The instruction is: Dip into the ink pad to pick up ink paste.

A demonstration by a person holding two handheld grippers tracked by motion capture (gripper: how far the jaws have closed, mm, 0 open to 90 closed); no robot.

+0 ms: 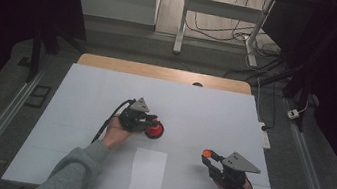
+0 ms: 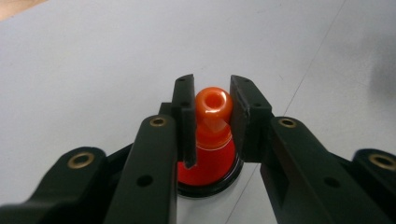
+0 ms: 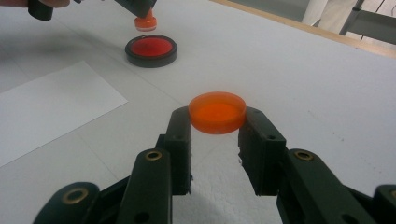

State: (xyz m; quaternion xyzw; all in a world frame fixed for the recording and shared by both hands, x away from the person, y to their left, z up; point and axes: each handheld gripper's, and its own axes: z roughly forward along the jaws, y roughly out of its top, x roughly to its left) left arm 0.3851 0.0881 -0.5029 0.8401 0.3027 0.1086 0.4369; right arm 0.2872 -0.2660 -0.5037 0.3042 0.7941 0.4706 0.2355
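My left gripper (image 2: 212,95) is shut on an orange stamp (image 2: 214,106), pinching it just below its round knob. In the right gripper view the stamp (image 3: 145,22) hangs a little above a round red ink pad (image 3: 151,50) in a black case, apart from it. In the high view that ink pad (image 1: 155,131) lies mid-table, just right of the left gripper (image 1: 151,121). My right gripper (image 3: 217,117) is shut on a flat round orange lid (image 3: 217,112) and holds it level off the table. From above, it (image 1: 208,155) is at the front right.
A white sheet of paper (image 1: 147,172) lies near the front edge between the two hands. The white table cover (image 1: 204,110) stretches back to a wooden edge (image 1: 160,71). Beyond it stand desk legs and cables on the floor.
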